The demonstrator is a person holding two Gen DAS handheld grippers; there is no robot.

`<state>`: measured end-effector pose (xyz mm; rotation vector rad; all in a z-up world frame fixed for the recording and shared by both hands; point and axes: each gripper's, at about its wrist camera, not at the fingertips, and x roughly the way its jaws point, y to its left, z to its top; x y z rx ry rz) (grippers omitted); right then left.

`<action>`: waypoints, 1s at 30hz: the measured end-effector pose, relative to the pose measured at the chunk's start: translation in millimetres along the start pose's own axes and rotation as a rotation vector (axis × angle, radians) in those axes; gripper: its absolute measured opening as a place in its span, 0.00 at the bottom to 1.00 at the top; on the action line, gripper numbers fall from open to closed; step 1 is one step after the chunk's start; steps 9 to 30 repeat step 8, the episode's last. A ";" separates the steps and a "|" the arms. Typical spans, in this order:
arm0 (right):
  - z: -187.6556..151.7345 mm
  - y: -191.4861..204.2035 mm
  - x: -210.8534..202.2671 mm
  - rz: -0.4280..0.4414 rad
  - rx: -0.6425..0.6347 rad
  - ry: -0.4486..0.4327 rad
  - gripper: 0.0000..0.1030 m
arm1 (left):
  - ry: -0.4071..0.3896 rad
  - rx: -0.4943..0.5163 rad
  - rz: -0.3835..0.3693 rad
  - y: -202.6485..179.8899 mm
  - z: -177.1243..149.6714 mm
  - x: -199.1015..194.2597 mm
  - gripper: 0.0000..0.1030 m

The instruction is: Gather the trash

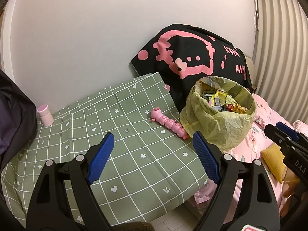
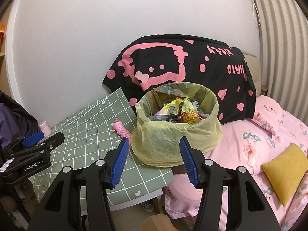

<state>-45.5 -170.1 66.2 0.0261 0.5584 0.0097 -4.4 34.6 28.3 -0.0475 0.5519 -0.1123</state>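
Item one: we log the trash bin (image 2: 178, 127), lined with a yellow-green bag and filled with wrappers, at the right edge of the worktop (image 1: 123, 154), beside the bed (image 2: 269, 134). Wrapper print is too small to read.

Item two: a pink caterpillar toy (image 1: 168, 123) lies touching the bin's left side. A pink bottle (image 1: 45, 115) stands at the worktop's far left corner.

Item three: our left gripper (image 1: 152, 154), jaws open and empty, hangs over the green checked cloth; its body reads "GenRobot.AI" in the right wrist view. Our right gripper (image 2: 154, 159), jaws open and empty, faces the bin.

Item four: a black blanket (image 2: 192, 67) with pink "HELLO Kitty" lettering, upside down; a yellow cushion (image 2: 284, 171) on the bed.
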 end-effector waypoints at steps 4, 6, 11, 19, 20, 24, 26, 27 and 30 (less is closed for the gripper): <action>-0.8 7.9 14.5 0.016 -0.022 0.031 0.50 | 0.050 -0.036 0.024 10.1 -6.1 13.1 0.75; -0.2 16.6 25.2 0.027 -0.050 0.049 0.50 | 0.083 -0.049 0.063 22.0 -9.3 26.1 0.75; 0.3 27.6 40.1 0.043 -0.075 0.076 0.50 | 0.109 -0.066 0.113 39.1 -10.7 39.0 0.75; 0.3 27.6 40.1 0.043 -0.075 0.076 0.50 | 0.109 -0.066 0.113 39.1 -10.7 39.0 0.75; 0.3 27.6 40.1 0.043 -0.075 0.076 0.50 | 0.109 -0.066 0.113 39.1 -10.7 39.0 0.75; 0.3 27.6 40.1 0.043 -0.075 0.076 0.50 | 0.109 -0.066 0.113 39.1 -10.7 39.0 0.75; 0.3 27.6 40.1 0.043 -0.075 0.076 0.50 | 0.109 -0.066 0.113 39.1 -10.7 39.0 0.75; 0.3 27.6 40.1 0.043 -0.075 0.076 0.50 | 0.109 -0.066 0.113 39.1 -10.7 39.0 0.75; 0.3 27.6 40.1 0.043 -0.075 0.076 0.50 | 0.109 -0.066 0.113 39.1 -10.7 39.0 0.75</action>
